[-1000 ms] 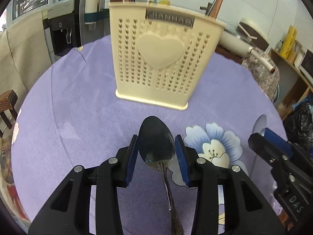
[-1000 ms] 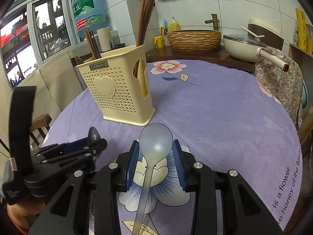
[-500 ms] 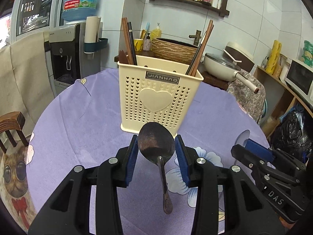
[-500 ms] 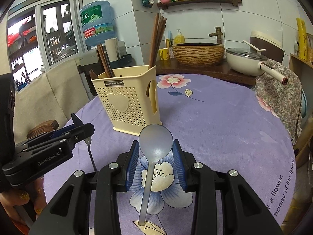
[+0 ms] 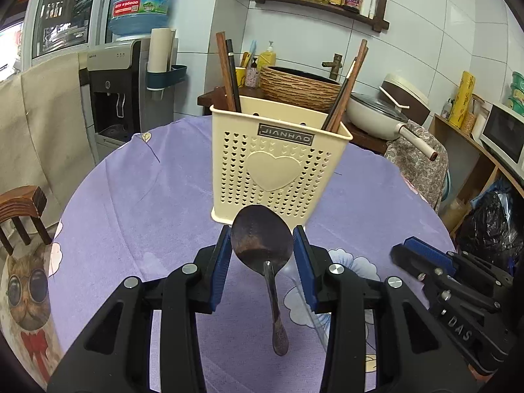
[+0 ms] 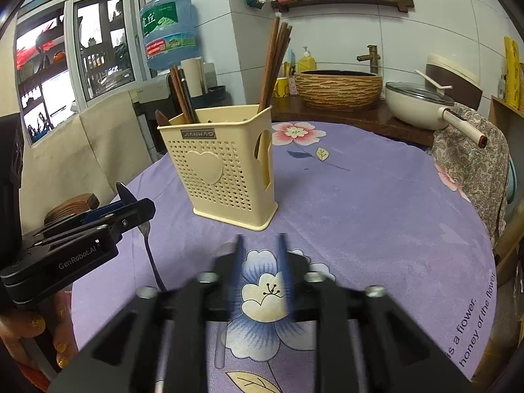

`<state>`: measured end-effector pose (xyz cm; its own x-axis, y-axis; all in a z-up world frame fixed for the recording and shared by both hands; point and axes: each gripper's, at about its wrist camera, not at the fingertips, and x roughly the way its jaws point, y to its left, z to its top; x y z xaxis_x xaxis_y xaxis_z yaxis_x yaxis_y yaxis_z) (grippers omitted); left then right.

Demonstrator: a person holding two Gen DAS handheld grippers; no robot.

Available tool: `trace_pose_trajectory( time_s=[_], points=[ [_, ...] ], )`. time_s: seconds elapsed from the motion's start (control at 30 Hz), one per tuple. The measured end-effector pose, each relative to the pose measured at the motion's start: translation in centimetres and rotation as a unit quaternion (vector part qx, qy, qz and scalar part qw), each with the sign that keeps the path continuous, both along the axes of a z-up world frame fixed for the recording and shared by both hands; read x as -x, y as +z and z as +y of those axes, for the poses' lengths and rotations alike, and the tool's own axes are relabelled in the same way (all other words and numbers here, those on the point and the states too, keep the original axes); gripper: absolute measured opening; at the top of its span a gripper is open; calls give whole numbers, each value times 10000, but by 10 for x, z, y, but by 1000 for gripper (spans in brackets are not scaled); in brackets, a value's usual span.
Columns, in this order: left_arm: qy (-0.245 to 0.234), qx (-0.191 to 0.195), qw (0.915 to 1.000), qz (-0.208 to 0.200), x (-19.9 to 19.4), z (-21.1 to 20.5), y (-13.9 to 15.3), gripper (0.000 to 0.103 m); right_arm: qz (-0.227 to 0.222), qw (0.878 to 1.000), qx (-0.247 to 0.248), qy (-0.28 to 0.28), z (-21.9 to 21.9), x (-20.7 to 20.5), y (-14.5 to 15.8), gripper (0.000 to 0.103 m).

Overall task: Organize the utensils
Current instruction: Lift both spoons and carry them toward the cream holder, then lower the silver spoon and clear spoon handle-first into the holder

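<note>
At lower centre of the left wrist view, my left gripper [image 5: 262, 255] clamps the bowl of a dark metal spoon [image 5: 262, 244], handle hanging toward the bottom edge. In the right wrist view, my right gripper [image 6: 260, 262] is motion-blurred at bottom centre; its blue pads [image 6: 237, 262] stand apart with only tablecloth between them. Mid-frame, the cream utensil holder [image 5: 275, 173] stands upright on the purple tablecloth [image 5: 147, 196], chopsticks [image 6: 275, 65] rising from it.
</note>
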<state>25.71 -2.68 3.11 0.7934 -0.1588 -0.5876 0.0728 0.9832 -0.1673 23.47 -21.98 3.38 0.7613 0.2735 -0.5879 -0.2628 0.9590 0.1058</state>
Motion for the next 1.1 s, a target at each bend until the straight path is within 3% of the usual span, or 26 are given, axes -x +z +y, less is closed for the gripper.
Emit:
trace_pose_trajectory(
  time_s=[0.2,0.33,0.57,0.73,0.93,1.1],
  points=[
    [96,40,9999,-11,2,8,1,38,554,9980,141,274,18,-23,-23,32],
    [192,49,9998,-22,3,16,2,38,881,9940,400,510,40,-41,-46,42],
    [362,62,9993,-23,5,35,4,38,1264,9852,892,732,72,-69,-75,42],
    [413,84,9991,1,5,43,2,38,1287,9846,949,701,81,-76,-77,44],
    [403,103,9991,25,4,44,1,38,1216,9845,1074,667,90,-73,-78,35],
    [371,109,9993,-2,5,41,3,38,1061,9897,731,619,78,-73,-68,35]
  ],
)
